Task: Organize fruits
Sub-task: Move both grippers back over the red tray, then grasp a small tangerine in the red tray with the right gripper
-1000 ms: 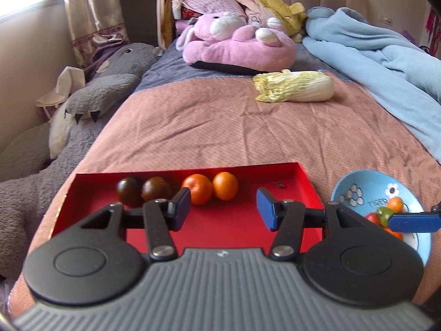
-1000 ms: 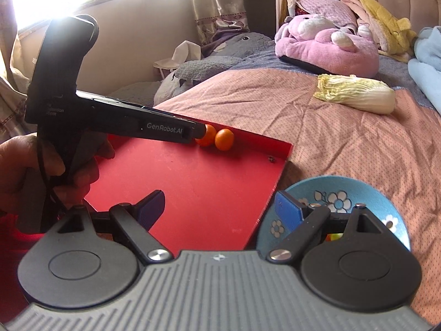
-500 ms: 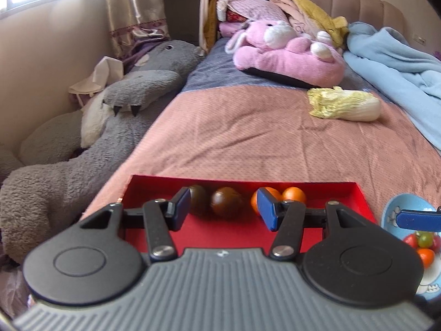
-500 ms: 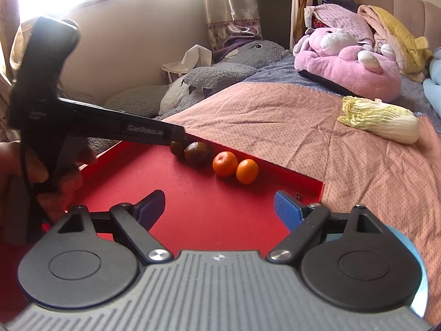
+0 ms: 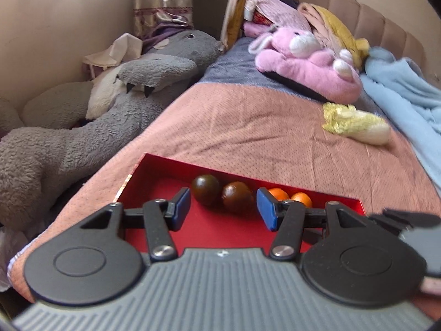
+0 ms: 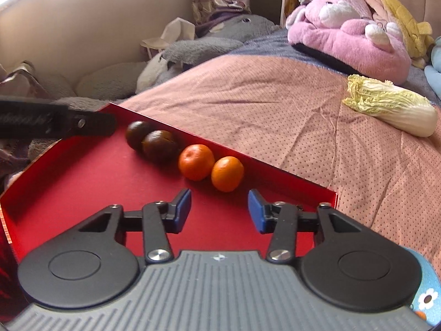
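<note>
A red tray (image 5: 154, 162) (image 6: 82, 182) lies on the pink bedspread. Along its far wall sit two dark brown fruits (image 5: 206, 189) (image 6: 160, 145) and two oranges (image 5: 278, 194) (image 6: 196, 162) in a row. My left gripper (image 5: 223, 207) hovers over the tray just short of the dark fruits, open with nothing between its pads. My right gripper (image 6: 219, 209) is over the tray's right part, just short of the right orange (image 6: 227, 173); its jaws are closing, nothing between them. A blue flowered bowl (image 6: 427, 289) peeks in at the right wrist view's lower right corner.
A napa cabbage (image 5: 358, 127) (image 6: 391, 107) lies further up the bed. A pink plush (image 5: 308, 82) and a blue blanket (image 5: 408, 93) sit beyond it. A big grey plush (image 5: 96, 127) lies along the bed's left side.
My right gripper moved left from over the blue bowl to over the red tray and its jaws narrowed. The left wrist view swung left; the bowl left that view.
</note>
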A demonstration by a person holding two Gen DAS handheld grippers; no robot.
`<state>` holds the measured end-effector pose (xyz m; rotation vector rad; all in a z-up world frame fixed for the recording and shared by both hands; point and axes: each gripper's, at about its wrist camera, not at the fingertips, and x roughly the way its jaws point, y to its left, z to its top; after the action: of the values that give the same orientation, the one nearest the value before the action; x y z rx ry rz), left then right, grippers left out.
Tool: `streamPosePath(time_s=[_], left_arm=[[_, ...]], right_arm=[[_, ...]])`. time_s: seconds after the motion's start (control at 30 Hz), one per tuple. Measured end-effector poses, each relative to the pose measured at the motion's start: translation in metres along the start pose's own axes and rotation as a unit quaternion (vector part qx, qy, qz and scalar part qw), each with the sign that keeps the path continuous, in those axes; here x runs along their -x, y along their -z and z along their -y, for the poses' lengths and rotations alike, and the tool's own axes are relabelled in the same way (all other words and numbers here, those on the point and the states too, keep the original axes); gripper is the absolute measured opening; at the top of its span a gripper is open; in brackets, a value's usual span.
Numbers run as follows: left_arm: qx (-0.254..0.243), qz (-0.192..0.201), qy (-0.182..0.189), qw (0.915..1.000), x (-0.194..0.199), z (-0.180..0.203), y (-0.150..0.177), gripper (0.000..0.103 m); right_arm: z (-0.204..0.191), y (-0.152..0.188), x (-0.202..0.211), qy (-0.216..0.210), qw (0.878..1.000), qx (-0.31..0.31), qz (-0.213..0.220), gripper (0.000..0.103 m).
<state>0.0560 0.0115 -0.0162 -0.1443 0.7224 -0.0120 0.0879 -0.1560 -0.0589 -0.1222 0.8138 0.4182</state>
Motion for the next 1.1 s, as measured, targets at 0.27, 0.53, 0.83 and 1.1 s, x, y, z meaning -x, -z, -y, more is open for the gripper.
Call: streamPosePath(time_s=[0.27, 0.53, 0.83, 1.1], left_arm=[[-0.019, -0.017, 0.018, 0.9995, -0.010, 0.008, 0.005, 0.056], [-0.030, -0.028, 0.026, 0.9988, -0.017, 0.014, 0.006, 0.056], [-0.122, -0.037, 0.035, 0.9912, -0.030, 0.047, 0.015, 0.056], [-0.146, -0.069, 0.019, 0.9867, -0.078, 0.068, 0.019, 0.056]], right_arm=[[-0.007, -0.016, -0.038, 0.011, 0.999, 0.036, -0.018, 0.045], [0.004, -0.013, -0.034, 0.002, 1.000, 0.026, -0.010, 0.035], [0.020, 0.009, 0.003, -0.003, 1.000, 0.006, -0.003, 0.036], [0.025, 0.052, 0.054, -0.026, 0.999, -0.022, 0.000, 0.035]])
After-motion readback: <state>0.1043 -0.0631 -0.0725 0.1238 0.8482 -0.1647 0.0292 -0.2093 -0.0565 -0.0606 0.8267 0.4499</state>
